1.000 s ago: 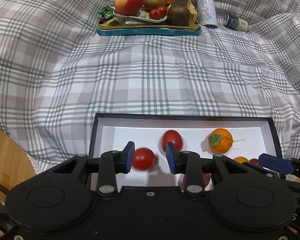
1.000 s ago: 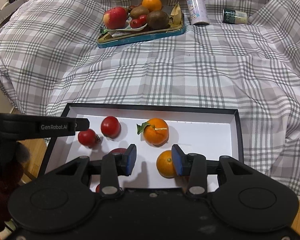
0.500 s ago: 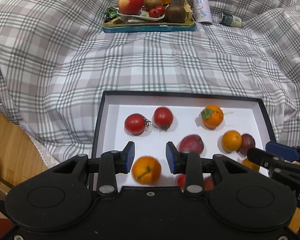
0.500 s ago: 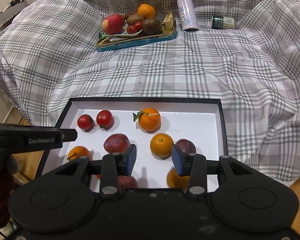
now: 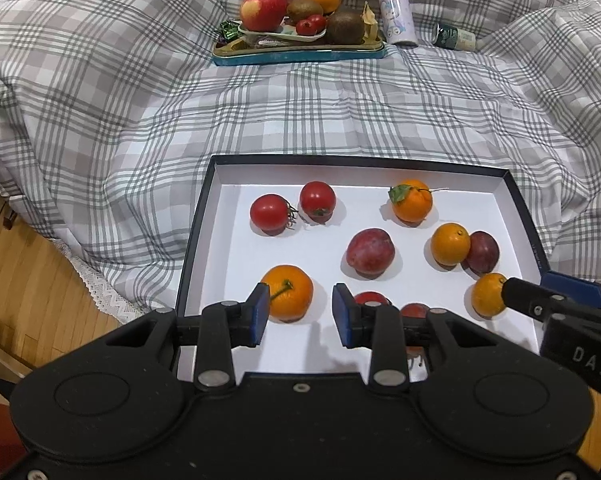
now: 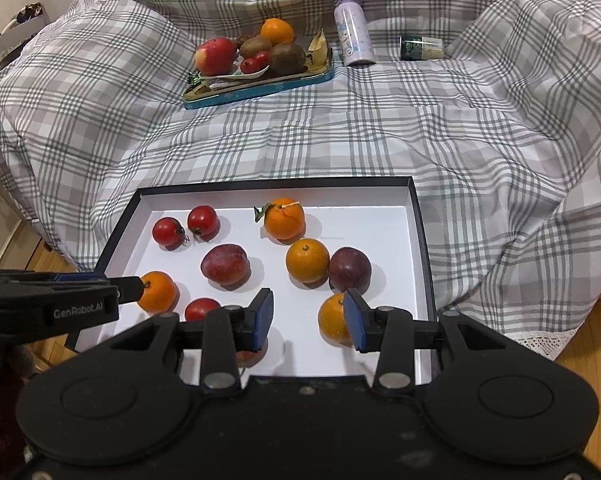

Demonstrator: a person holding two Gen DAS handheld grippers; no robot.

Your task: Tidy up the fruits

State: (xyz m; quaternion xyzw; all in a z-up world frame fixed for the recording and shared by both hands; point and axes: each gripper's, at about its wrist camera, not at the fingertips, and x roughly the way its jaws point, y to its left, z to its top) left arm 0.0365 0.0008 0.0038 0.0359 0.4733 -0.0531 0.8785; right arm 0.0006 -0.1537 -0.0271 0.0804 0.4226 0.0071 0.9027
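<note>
White-lined tray (image 5: 516, 208) on the bed holds tomatoes, oranges and plums mixed. The left gripper (image 5: 299, 314) and right gripper (image 6: 309, 319) hover above, jaws apart, empty. Sorting looks unfinished; next, closing on one fruit.

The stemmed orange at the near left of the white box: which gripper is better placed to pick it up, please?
Left. The open left gripper hovers right by the stemmed orange, while the open right gripper hangs nearer the orange at the box's right side.
</note>
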